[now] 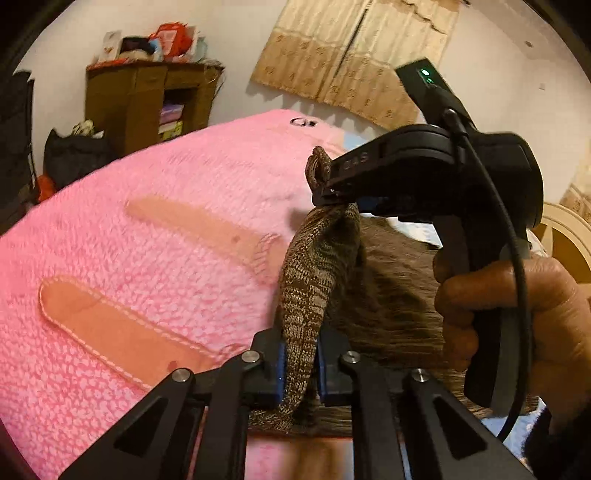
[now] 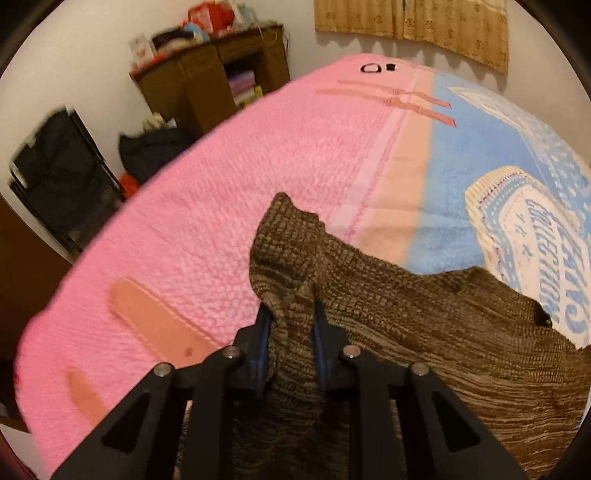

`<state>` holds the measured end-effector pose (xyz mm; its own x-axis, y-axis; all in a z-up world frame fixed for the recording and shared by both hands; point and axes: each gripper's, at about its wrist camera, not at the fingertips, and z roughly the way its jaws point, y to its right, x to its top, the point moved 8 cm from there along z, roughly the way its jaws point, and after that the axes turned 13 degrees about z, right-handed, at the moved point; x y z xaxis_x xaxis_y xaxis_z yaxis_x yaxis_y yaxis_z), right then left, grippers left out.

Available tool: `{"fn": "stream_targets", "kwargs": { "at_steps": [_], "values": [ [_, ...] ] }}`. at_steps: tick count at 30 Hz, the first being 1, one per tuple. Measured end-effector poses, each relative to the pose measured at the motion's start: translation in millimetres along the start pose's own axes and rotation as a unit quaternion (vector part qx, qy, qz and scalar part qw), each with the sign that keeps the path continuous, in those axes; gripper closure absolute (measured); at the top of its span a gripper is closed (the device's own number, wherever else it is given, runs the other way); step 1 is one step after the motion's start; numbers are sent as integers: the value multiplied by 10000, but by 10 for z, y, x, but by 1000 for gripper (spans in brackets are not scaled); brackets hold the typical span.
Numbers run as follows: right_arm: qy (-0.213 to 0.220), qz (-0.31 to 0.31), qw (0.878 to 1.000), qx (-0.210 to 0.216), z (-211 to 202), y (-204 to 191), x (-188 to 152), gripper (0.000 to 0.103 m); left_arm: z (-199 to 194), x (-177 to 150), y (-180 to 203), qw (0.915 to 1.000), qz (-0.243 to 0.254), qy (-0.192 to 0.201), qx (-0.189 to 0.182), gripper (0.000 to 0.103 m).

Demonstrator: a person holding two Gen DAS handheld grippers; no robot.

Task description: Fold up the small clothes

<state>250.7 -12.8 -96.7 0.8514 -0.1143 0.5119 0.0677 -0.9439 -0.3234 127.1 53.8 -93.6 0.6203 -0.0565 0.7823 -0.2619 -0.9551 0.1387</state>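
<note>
- Left gripper (image 1: 299, 373): two blue-padded fingers pinched narrow on one brown knit garment (image 1: 317, 266), fabric bunched between the pads and hanging from them.
- Right gripper (image 2: 291, 350): two fingers likewise clamped on the same brown garment (image 2: 424, 332); a fold of knit rises between and beyond its tips.
- In the left wrist view, the right gripper (image 1: 325, 181) shows ahead and right of the left fingers, tips nipping a top edge of the knit; raised lettering on its arm is too blurred to read. One green light glows on its top module. One hand (image 1: 524, 321) wraps its handle.
- Garment: one piece, stretched between the two grippers, the rest lying spread to the right of and below the right fingers on the bed.
- Under and left of both grippers: one pink textured blanket (image 2: 221, 221) with salmon strap-shaped patches, two clear in the left view.
- Right of the right gripper: one blue blanket (image 2: 443, 229) with white panels; text reads roughly "COLLECTION", other words unclear.
- Far ahead, left: one brown cabinet (image 2: 207, 74) with clutter on top; one tan curtain (image 2: 424, 26) on the wall.
</note>
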Motion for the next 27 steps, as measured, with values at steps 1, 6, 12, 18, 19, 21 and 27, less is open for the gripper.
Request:
{"fn": "stream_targets", "kwargs": {
  "at_steps": [1, 6, 12, 18, 19, 21, 27],
  "values": [
    [33, 63, 9999, 105, -57, 11, 14, 80, -22, 25, 49, 10000, 69, 36, -13, 91],
    [230, 397, 9976, 516, -478, 267, 131, 81, -126, 181, 487, 9983, 426, 229, -329, 91],
    [531, 608, 9949, 613, -1026, 867, 130, 82, -142, 243, 1271, 9917, 966, 294, -792, 91],
    [717, 741, 9941, 344, -1315, 1561, 101, 83, -41, 181, 2117, 9797, 1502, 221, -1310, 91],
    [740, 847, 9932, 311, -1354, 1724, 67, 83, 0, 170, 2250, 9775, 1568, 177, -1396, 91],
    [738, 1016, 9917, 283, -1398, 1979, 16, 83, 79, 141, 2443, 9746, 1701, 89, -1457, 91],
    [624, 1422, 9875, 250, -1301, 2505, -186, 83, 328, -105, 2745, 9683, 2070, -226, -1382, 91]
  ]
}}
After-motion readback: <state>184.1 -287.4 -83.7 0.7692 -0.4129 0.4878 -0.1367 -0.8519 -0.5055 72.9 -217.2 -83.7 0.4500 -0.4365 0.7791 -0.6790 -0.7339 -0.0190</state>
